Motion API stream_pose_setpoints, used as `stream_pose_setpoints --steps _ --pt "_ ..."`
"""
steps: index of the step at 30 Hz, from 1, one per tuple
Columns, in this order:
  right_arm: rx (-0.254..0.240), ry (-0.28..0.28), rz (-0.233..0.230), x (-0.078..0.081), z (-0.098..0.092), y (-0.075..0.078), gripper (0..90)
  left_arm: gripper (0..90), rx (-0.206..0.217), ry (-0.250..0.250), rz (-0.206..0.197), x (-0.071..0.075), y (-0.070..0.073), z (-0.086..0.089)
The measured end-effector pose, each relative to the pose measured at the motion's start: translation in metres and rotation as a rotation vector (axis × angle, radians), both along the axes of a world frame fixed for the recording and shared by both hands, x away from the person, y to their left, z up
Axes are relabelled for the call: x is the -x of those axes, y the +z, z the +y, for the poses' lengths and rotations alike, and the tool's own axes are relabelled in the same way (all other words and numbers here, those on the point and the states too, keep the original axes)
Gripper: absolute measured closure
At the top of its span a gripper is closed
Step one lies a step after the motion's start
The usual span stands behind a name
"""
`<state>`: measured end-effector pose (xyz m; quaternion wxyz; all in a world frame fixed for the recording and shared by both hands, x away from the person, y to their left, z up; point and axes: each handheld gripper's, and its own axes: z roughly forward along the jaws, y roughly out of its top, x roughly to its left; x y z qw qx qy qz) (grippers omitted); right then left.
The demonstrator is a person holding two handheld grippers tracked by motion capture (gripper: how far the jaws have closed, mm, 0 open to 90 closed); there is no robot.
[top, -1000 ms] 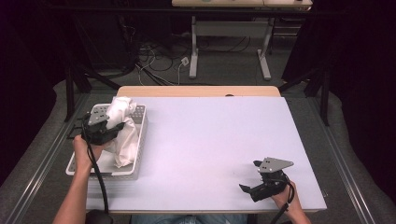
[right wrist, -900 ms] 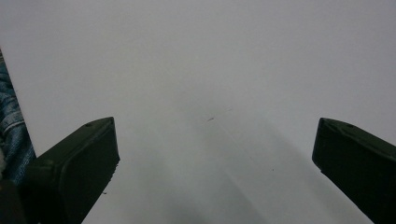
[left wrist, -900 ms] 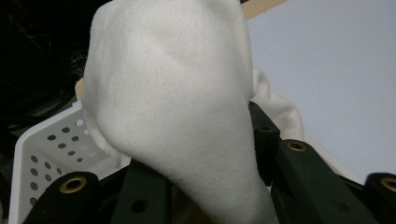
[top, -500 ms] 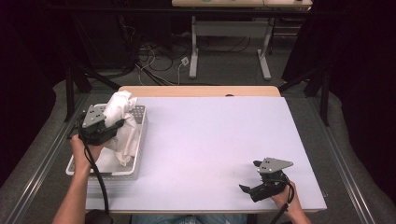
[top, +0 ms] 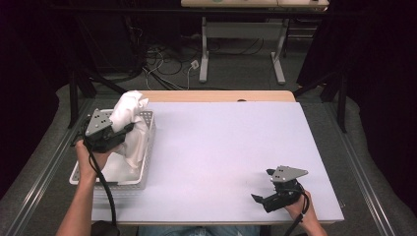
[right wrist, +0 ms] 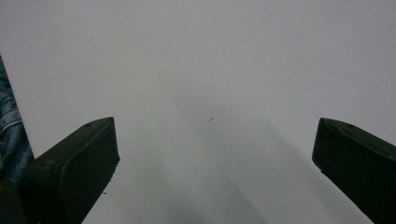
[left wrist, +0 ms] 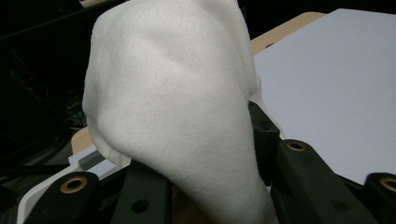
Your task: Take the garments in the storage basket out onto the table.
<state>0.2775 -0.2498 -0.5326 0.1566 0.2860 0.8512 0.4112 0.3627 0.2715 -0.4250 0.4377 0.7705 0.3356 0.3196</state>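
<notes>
Since the earlier frame, my left gripper [top: 129, 129] had lifted the white cloth [top: 132, 129], pinched between its jaws, higher above the white basket [top: 142, 169]. Across the table [top: 221, 147], my right gripper [top: 259, 198] rested with jaws spread, nothing between them.

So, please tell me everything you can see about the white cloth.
The white cloth looks soft and fleecy, plain, without print. The left tongs are shut on it and hold it bunched above the white perforated basket at the table's left edge. Its top stands up in a rounded peak; the lower part hangs in folds into the basket.
</notes>
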Motion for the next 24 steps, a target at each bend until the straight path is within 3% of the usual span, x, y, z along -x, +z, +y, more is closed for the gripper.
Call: stream_pose_setpoints --steps 24 --pt "0.0 -0.008 -0.005 0.001 0.0 0.0 0.2 67.8 0.003 -0.075 -0.02 0.002 0.013 -0.021"
